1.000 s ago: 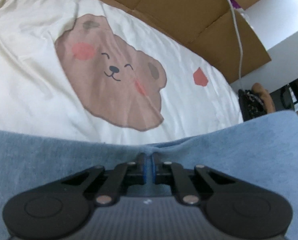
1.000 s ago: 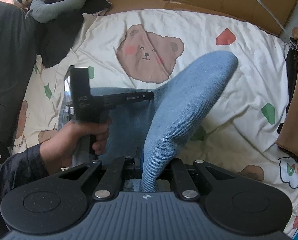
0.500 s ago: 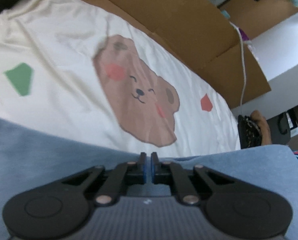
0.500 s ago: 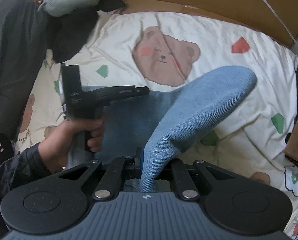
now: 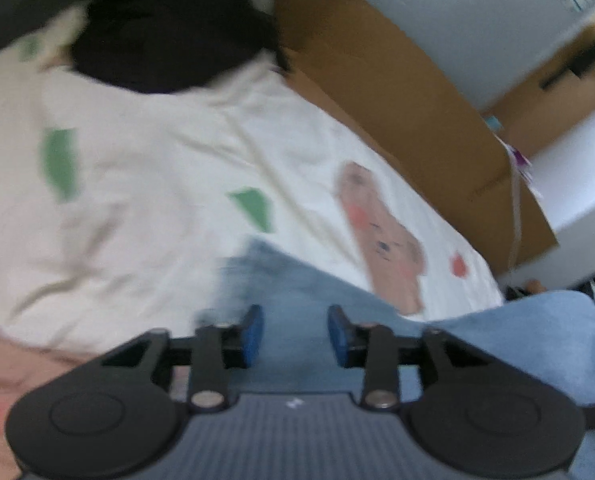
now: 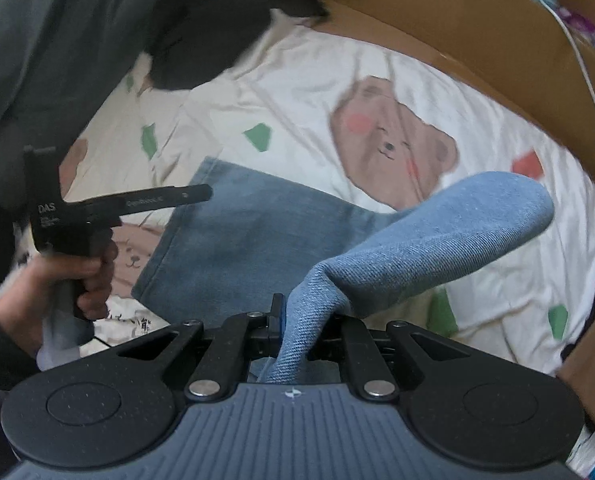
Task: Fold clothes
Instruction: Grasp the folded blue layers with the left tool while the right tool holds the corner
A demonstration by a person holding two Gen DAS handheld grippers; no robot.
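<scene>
Blue jeans (image 6: 249, 232) lie partly flat on a cream bear-print sheet (image 6: 297, 80). One end of them rises in a thick fold (image 6: 457, 224) into my right gripper (image 6: 297, 314), which is shut on the denim. My left gripper (image 5: 294, 316) hovers over the jeans' flat edge (image 5: 297, 276); its jaws are opening, with nothing between the blue pads (image 5: 253, 326). In the right wrist view the left gripper (image 6: 205, 193) hangs beside the jeans' left edge, held by a person's hand (image 6: 69, 280). The left wrist view is blurred.
A cardboard wall (image 6: 457, 32) borders the far side of the bed, with a white cable (image 6: 585, 80) running over it. Dark clothes (image 6: 57, 40) are heaped at the upper left. A brown garment (image 6: 593, 360) lies at the right edge.
The left gripper, shut on the denim before, has parted its jaws, let go and swung left off the jeans. That end now lies flat. The right gripper keeps its hold.
</scene>
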